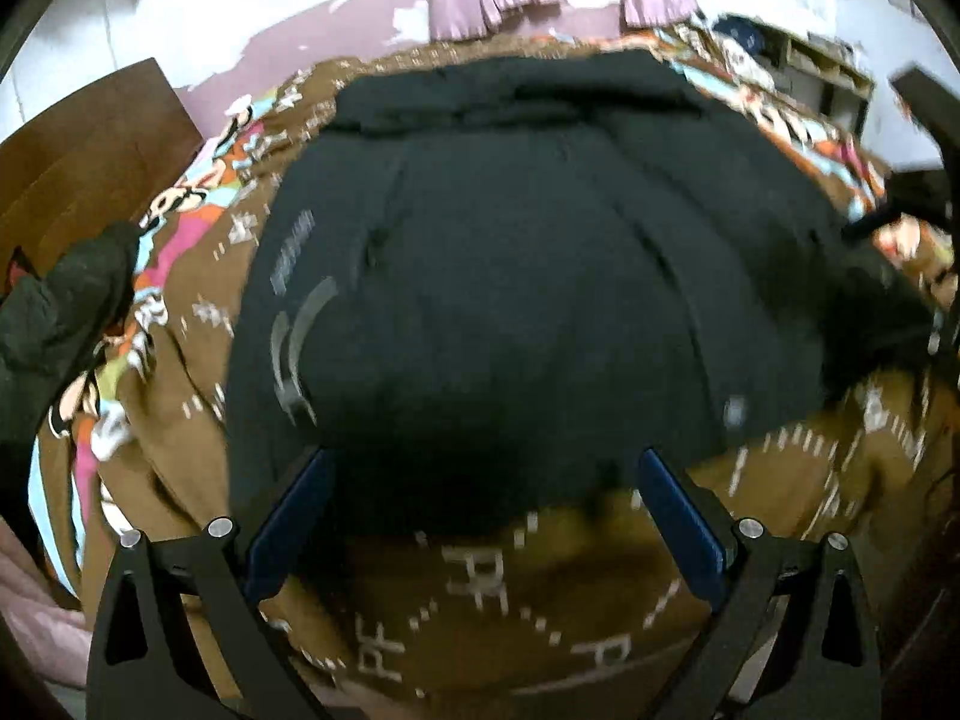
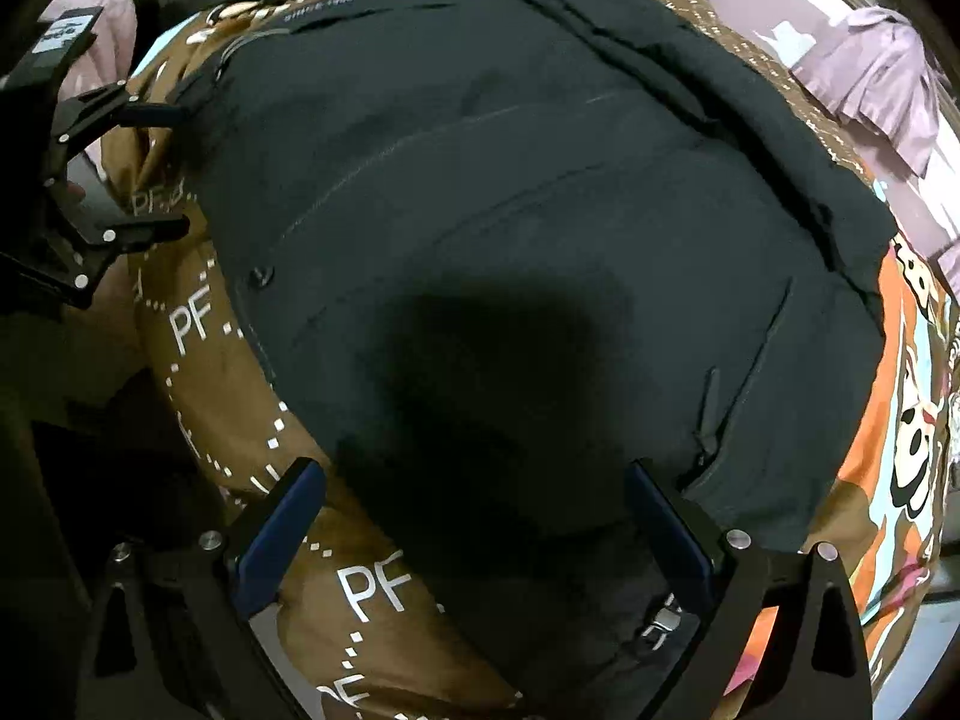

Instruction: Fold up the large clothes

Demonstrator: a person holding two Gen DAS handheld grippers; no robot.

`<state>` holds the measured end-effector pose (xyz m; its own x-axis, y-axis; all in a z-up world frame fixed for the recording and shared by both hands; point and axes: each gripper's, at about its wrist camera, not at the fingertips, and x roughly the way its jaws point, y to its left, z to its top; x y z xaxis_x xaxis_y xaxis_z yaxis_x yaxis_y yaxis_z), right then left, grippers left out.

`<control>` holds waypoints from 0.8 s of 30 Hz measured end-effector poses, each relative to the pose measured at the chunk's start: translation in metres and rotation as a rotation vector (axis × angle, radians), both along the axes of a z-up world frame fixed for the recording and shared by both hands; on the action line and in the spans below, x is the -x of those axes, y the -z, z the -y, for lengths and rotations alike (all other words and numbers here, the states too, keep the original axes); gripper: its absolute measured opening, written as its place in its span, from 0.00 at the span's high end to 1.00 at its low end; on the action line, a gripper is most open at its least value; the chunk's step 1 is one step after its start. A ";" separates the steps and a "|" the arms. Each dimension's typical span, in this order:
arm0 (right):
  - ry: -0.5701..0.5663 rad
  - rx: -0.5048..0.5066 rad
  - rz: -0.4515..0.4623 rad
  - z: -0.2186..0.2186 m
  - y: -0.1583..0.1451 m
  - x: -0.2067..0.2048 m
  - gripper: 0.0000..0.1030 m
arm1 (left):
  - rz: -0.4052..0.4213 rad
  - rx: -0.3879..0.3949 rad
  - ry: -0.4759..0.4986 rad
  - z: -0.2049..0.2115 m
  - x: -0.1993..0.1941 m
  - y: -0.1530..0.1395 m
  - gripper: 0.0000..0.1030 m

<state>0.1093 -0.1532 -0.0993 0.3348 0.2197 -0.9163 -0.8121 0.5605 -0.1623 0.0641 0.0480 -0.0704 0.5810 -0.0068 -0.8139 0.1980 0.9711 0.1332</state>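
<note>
Here we are over the bed (image 1: 516, 612), and the big black jacket (image 1: 528, 276) lies spread across its brown quilt (image 2: 198, 324), the one printed with white "PF" letters and dotted lines, with bright cartoon patches of orange, pink and pale blue toward the edges. The left gripper (image 1: 480, 516) hangs at the jacket's near hem, jaws wide apart, nothing between them but dark cloth and quilt. The right gripper (image 2: 474, 516) is parted as well and holds nothing, poised over the near corner where a zip pull and a small metal snap show. From the right wrist view the left gripper (image 2: 144, 171) shows out at the jacket's far left edge, beside the sleeve. By my reading this is the set-up for a fold: the jacket looks laid roughly flat and both grippers are lining up on an edge, not yet gripping. The next move calls for each to drop onto the hem, pinch through the whole padded thickness, then lift and carry together so the panel goes over evenly. The fabric is matte, thick and puffy, stitched in long seams, with a rolled collar or hood along the far edge; it should spring back and slip if caught thin. The quilt under it is soft and humped, so no firm backing. The left view is motion-blurred, so fine detail there is uncertain.
</note>
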 end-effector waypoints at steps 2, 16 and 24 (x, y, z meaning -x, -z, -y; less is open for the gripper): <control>-0.015 0.010 0.001 -0.005 0.004 0.001 0.03 | -0.018 -0.022 0.016 0.002 0.002 0.011 0.04; -0.103 0.269 0.068 -0.013 0.058 -0.003 0.00 | -0.059 -0.014 -0.023 -0.006 -0.001 0.031 0.04; -0.023 0.234 0.071 -0.004 0.044 -0.024 0.01 | -0.078 -0.009 -0.025 -0.006 -0.001 0.036 0.04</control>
<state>0.1335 -0.1488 -0.1435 0.3975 0.0129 -0.9175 -0.8062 0.4824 -0.3425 0.0655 0.0541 -0.1064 0.5153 0.0143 -0.8569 0.1837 0.9748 0.1267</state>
